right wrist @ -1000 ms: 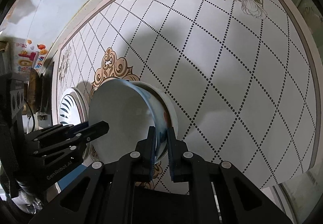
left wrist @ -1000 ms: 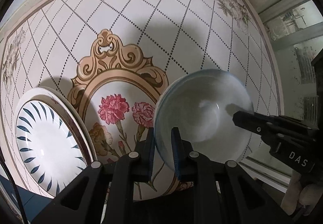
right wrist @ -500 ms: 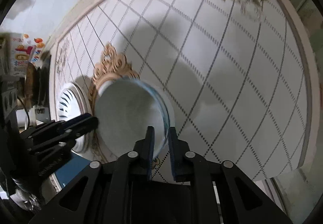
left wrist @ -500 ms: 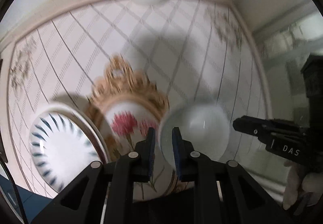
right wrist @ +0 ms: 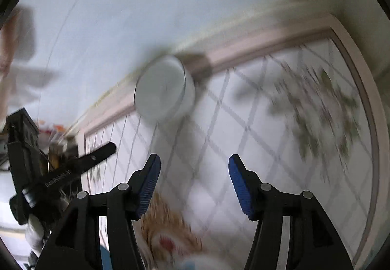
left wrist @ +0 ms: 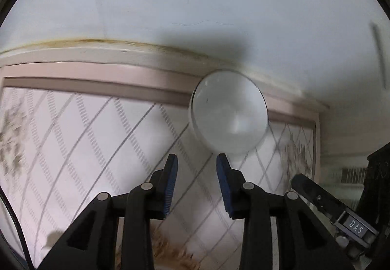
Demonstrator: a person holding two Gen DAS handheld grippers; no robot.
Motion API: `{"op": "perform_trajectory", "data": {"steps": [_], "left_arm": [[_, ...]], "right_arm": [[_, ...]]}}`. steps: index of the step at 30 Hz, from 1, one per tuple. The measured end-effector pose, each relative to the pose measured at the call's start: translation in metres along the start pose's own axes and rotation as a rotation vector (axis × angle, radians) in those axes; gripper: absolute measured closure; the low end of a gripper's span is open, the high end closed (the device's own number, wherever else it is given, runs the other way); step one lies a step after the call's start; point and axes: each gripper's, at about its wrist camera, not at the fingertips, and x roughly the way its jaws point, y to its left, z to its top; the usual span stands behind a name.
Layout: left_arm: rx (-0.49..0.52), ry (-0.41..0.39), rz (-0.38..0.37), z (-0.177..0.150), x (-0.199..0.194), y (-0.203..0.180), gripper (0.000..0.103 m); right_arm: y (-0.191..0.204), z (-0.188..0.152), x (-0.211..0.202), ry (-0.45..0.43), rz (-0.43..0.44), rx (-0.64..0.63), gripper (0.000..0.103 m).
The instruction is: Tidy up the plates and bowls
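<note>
Against the wall (left wrist: 195,2), at the far edge of the patterned tablecloth (left wrist: 97,136): white bowl (left wrist: 229,114), upright, untouched. Short of bowl: left gripper (left wrist: 196,167) and right gripper (right wrist: 193,167), both spread, empty, likely for rim grasp.

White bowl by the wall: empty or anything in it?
Looks empty: the white bowl sits upright, its inside plain white in both blurred views.

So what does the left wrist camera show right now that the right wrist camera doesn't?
Only the left wrist view shows the open left gripper head-on and looks into the white ceramic bowl. Only the right wrist view shows the open right gripper, the bowl's outer wall, a blurred green floral print and a gold-and-red ornament. Both share the bowl by the wall and the diamond-patterned tabletop.
</note>
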Motion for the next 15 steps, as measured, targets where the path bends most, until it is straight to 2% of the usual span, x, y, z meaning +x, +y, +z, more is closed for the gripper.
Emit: {"op": "perform_trajectory", "data": {"steps": [2, 5, 6, 7, 8, 10, 15], "left_arm": [[-0.01, 0.018, -0.018, 0.015, 0.019, 0.0, 0.073], [-0.009, 0.033, -0.006, 0.027, 0.043, 0.002, 0.074], [-0.008, 0.03, 0.006, 0.029, 0.048, 0.002, 0.074], [0.0, 0.03, 0.013, 0.03, 0.052, 0.002, 0.086], [0.009, 0.029, 0.022, 0.03, 0.054, 0.002, 0.091], [0.034, 0.016, 0.044, 0.028, 0.055, -0.002, 0.092], [0.085, -0.008, 0.085, 0.016, 0.046, -0.011, 0.092]], "right_arm": [[0.003, 0.023, 0.02, 0.01, 0.007, 0.012, 0.042], [0.006, 0.046, 0.045, 0.026, 0.008, 0.013, 0.042], [0.008, 0.054, 0.055, 0.028, 0.003, 0.006, 0.046], [0.009, 0.058, 0.061, 0.03, -0.006, 0.001, 0.058], [0.01, 0.063, 0.069, 0.037, -0.016, -0.005, 0.074], [0.012, 0.067, 0.08, 0.047, -0.034, -0.014, 0.091], [0.019, 0.066, 0.079, 0.005, -0.083, -0.073, 0.093]]}}
